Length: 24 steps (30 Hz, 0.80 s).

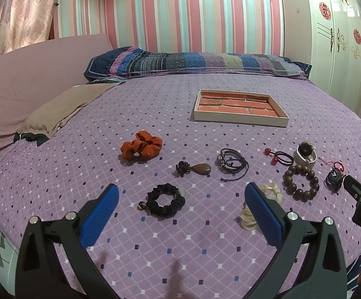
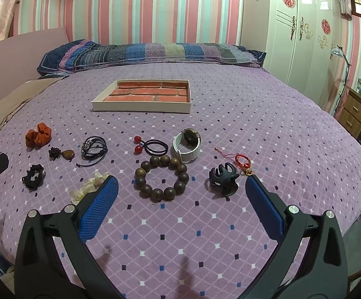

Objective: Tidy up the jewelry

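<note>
Jewelry lies spread on a purple bed. A shallow tray [image 1: 240, 118] [image 2: 140, 106] with a brick-pattern floor sits empty behind it. My left gripper [image 1: 181, 196] is open above a black scrunchie [image 1: 165, 203]. My right gripper [image 2: 181, 186] is open, with a wooden bead bracelet [image 2: 161, 178] and a black claw clip [image 2: 223, 179] between its fingers. Also lying here are an orange scrunchie [image 1: 141, 144], a brown pendant [image 1: 194, 169], a black cord bracelet [image 1: 231, 162], a cream scrunchie [image 2: 88, 186], a red-bead hair tie [image 2: 151, 147], a white watch [image 2: 188, 144] and a red charm [image 2: 241, 160].
A striped pillow [image 1: 195, 62] lies along the head of the bed, with a brown cloth [image 1: 63, 107] at the left. A white wardrobe [image 2: 302, 30] and a wooden desk [image 2: 357, 114] stand to the right. The bed edge drops off on the right.
</note>
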{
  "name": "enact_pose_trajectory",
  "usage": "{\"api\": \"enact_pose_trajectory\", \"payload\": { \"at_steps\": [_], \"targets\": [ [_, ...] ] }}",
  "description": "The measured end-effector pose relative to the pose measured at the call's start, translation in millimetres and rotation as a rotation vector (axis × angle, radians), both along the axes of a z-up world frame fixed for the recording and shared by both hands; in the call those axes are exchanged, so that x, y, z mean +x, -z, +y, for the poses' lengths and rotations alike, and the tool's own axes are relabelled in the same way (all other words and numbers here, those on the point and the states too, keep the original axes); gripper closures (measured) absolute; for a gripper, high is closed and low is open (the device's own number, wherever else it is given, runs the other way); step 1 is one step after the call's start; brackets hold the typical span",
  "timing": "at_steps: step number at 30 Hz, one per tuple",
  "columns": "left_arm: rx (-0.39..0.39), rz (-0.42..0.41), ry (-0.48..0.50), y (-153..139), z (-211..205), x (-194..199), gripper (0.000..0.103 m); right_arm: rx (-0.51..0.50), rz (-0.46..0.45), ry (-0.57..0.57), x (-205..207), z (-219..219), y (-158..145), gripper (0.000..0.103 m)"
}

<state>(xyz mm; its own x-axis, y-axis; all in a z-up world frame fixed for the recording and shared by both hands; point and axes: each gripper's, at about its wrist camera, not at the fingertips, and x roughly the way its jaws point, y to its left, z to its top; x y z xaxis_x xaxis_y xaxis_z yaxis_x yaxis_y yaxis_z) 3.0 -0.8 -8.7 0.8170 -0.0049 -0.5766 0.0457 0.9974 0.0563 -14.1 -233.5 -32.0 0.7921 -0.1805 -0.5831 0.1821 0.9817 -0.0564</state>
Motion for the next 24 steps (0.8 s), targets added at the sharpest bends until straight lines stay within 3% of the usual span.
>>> {"api": "enact_pose_trajectory", "payload": {
  "at_steps": [24],
  "targets": [
    [-0.02, 0.025, 0.008, 7.3, 4.6, 3.2, 0.004, -0.011, 0.014, 0.025, 2.3, -2.4, 6.1, 0.004]
  ]
}}
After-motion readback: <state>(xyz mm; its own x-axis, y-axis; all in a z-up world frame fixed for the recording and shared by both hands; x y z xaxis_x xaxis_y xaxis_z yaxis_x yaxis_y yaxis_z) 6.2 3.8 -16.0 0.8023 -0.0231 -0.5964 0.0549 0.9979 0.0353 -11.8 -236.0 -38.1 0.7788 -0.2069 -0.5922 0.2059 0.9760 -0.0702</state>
